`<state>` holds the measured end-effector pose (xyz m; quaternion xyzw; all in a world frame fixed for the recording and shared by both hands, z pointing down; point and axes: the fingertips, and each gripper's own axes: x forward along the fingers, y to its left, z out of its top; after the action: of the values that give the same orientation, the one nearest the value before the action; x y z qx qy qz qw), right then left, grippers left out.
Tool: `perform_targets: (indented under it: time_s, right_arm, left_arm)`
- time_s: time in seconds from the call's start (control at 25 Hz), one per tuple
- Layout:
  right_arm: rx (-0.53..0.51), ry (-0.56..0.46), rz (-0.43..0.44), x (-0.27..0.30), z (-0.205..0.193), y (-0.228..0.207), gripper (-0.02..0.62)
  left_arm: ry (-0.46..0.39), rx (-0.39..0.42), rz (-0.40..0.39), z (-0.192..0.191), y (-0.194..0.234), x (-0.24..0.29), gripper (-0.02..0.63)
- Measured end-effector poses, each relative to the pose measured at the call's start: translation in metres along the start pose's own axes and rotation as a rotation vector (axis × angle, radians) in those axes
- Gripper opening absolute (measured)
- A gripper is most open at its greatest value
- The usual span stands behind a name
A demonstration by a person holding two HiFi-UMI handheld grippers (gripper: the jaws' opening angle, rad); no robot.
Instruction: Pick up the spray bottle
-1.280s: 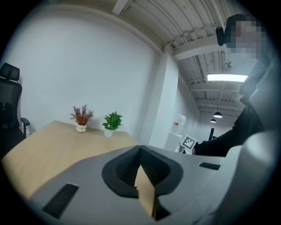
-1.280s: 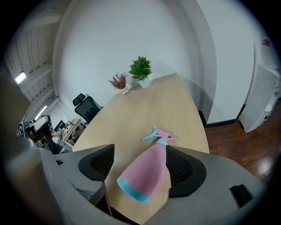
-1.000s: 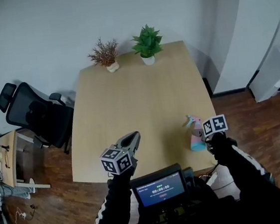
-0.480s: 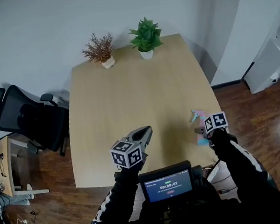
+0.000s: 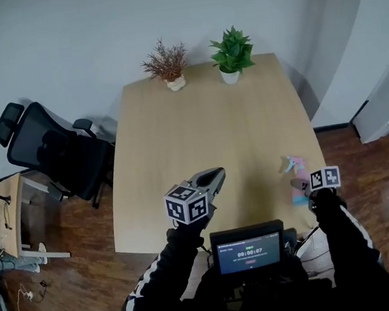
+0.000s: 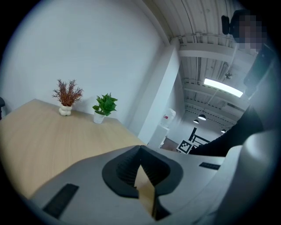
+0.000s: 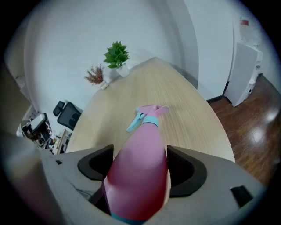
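A wide pale wooden table (image 5: 199, 137) is seen steeply from above, with a black office chair (image 5: 62, 156) on the wood floor at its 9 o'clock side. Two dark-sleeved arms are stretched over the near edge at 6 o'clock, each carrying a grey gripper with a marker cube. The left gripper (image 5: 211, 179) is held low above the table at about 6 o'clock, its fingers clenched together on nothing and pointed toward the far end. A green potted plant (image 5: 232, 53) and a reddish dried plant (image 5: 166, 64) are set side by side at 12 o'clock. The pink spray bottle (image 5: 294, 175), with its pale blue trigger, is stood upright on the table at about 4 o'clock, close to the right edge. The pickup is judged barely begun: the approach looks done, but the clamp and the lift are left. The right gripper (image 7: 139, 169) is placed around the bottle's body, one finger at each flank; the fingers are spread wide and have just been drawn in slightly, yet no pressing on the bottle can be seen.
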<state>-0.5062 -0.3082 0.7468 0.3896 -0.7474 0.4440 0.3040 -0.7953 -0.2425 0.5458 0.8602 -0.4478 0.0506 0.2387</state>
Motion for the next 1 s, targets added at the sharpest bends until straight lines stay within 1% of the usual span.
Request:
perform_targets:
  time_s: [0.08, 0.24, 0.4, 0.48, 0.56, 0.68, 0.76, 0.88, 1.0]
  right_arm:
    - [-0.006, -0.083, 0.039, -0.017, 0.015, 0.021, 0.36]
    - [-0.106, -0.267, 0.106, -0.063, 0.07, 0.064, 0.359]
    - [-0.203, -0.504, 0.185, -0.134, 0.129, 0.121, 0.359]
    - [-0.236, -0.611, 0.226, -0.173, 0.156, 0.148, 0.359]
    - [-0.255, -0.689, 0.261, -0.207, 0.177, 0.17, 0.36]
    - [-0.364, -0.797, 0.274, -0.252, 0.205, 0.205, 0.36]
    - [-0.442, -0.86, 0.271, -0.276, 0.213, 0.228, 0.36]
    - [-0.527, -0.948, 0.276, -0.301, 0.213, 0.248, 0.36]
    - [-0.577, -0.981, 0.288, -0.31, 0.207, 0.261, 0.36]
  left_arm:
    - [-0.027, 0.012, 0.005, 0.015, 0.003, -0.014, 0.003]
    - [-0.092, 0.053, 0.009, 0.05, 0.004, -0.029, 0.003]
    - [-0.159, 0.096, 0.018, 0.088, -0.006, -0.052, 0.003]
    - [-0.188, 0.126, 0.03, 0.108, -0.012, -0.062, 0.003]
    - [-0.204, 0.169, 0.042, 0.128, -0.019, -0.065, 0.003]
    - [-0.245, 0.201, 0.034, 0.159, -0.03, -0.07, 0.003]
    - [-0.279, 0.206, 0.035, 0.172, -0.035, -0.079, 0.003]
    - [-0.317, 0.208, 0.05, 0.178, -0.038, -0.091, 0.003]
    - [-0.341, 0.202, 0.069, 0.178, -0.038, -0.099, 0.003]
